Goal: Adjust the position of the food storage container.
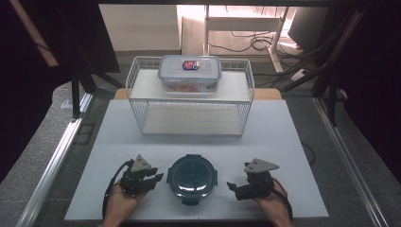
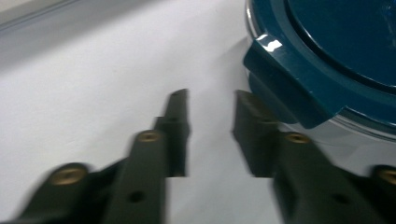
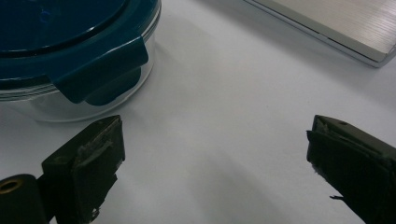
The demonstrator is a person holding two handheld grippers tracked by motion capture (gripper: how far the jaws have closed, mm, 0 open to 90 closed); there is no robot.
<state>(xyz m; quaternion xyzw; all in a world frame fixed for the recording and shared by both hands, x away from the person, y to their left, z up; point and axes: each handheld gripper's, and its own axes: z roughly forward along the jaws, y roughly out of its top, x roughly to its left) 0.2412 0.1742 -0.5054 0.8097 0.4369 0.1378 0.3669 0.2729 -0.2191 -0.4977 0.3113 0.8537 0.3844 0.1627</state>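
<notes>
A round glass container with a dark teal clip-on lid (image 1: pixel 191 176) sits near the front of the white mat, between my two grippers. My left gripper (image 1: pixel 158 177) lies on its left, pointing at it. In the left gripper view my left gripper (image 2: pixel 211 95) is open with bare mat between the jaws, and one fingertip (image 2: pixel 250 109) sits right by the lid's side latch (image 2: pixel 280 79); contact cannot be made out. My right gripper (image 1: pixel 231 186) lies on the container's right. In the right gripper view my right gripper (image 3: pixel 215 128) stands wide open, just short of another latch (image 3: pixel 100 65).
A white wire rack (image 1: pixel 189 101) stands at the back of the mat (image 1: pixel 283 142), with a clear rectangular box with a blue-rimmed lid (image 1: pixel 190 72) on its top shelf. Metal rails (image 1: pixel 56 156) border the table on both sides.
</notes>
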